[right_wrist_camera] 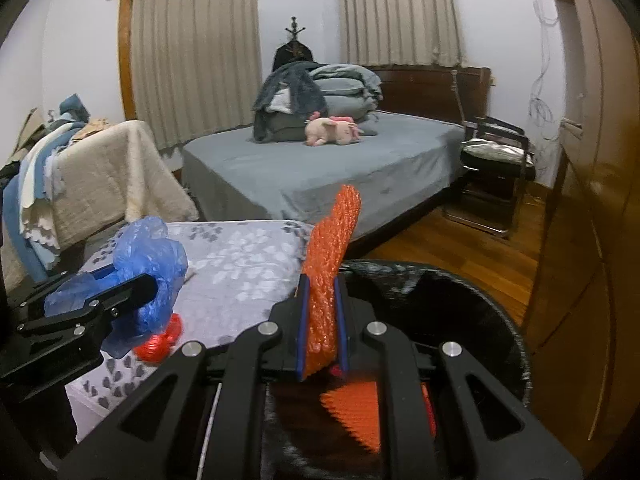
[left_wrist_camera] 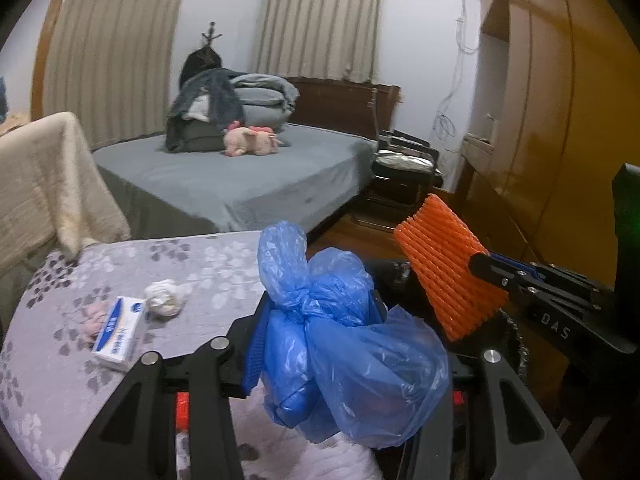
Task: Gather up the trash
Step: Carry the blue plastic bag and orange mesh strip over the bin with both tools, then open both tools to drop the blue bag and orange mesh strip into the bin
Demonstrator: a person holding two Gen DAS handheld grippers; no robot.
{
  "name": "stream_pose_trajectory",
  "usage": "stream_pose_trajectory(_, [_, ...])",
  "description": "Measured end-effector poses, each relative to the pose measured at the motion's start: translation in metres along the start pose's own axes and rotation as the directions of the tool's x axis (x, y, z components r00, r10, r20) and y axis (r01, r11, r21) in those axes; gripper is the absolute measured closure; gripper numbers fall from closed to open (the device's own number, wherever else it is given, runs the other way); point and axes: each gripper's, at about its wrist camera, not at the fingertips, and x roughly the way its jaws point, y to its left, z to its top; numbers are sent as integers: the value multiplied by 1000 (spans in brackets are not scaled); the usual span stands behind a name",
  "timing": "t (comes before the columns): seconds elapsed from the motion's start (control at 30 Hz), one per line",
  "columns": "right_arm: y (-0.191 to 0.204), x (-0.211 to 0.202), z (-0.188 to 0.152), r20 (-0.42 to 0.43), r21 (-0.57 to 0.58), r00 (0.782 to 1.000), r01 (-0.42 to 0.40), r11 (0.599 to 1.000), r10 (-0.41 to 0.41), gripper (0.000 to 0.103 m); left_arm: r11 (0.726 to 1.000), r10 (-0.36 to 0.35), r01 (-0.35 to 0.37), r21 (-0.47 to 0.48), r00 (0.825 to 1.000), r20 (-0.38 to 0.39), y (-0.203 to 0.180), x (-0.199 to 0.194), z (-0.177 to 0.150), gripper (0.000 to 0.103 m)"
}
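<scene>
My left gripper (left_wrist_camera: 320, 320) is shut on a knotted blue plastic bag (left_wrist_camera: 344, 344), held above the right edge of the floral-covered table (left_wrist_camera: 120, 272); it also shows in the right wrist view (right_wrist_camera: 152, 276). My right gripper (right_wrist_camera: 322, 312) is shut on an orange foam net sleeve (right_wrist_camera: 330, 264), seen in the left wrist view (left_wrist_camera: 444, 268), held over a black-lined trash bin (right_wrist_camera: 460, 320). Another orange net piece (right_wrist_camera: 356, 412) lies inside the bin. A crumpled white tissue (left_wrist_camera: 164, 298) and a small red piece (right_wrist_camera: 160, 342) lie on the table.
A blue-and-white tissue pack (left_wrist_camera: 120, 332) and a pink scrap (left_wrist_camera: 94, 316) lie on the table. A grey bed (right_wrist_camera: 320, 168) with a pink plush stands behind. A cloth-draped chair (left_wrist_camera: 48, 184) is at left, a black chair (right_wrist_camera: 496, 156) and wooden wardrobe (right_wrist_camera: 592, 200) at right.
</scene>
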Motion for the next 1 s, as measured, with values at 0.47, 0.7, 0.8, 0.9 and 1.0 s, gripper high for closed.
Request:
stream_pose_trajectory(0.47, [-58,27,-25,-76,42,990,121,992,-118,92,994,-97,99,47,994,-57,-49,67,3,57])
stream_pose_trajectory(0.7, [-78,38,-36,-108,61,982,161,985,-154,92,990,-122,128,61,988,-93,-69,97,3,57])
stream_pose_trajectory(0.8, [-86,42,-39,-119,70,979,176,982,-167,92,988,-131,138,70,987,-96,-76,106,3,57])
stream_pose_trajectory(0.9, [-94,44,-41,-129,78,977,181,980,-170,91,985,-150,158,74,983,-101,-81,115,3,56])
stream_pose_trajectory(1.0, [-99,44,-44,-136,82,974,194,978,-182,85,981,-169,177,77,980,-107,-83,117,3,44])
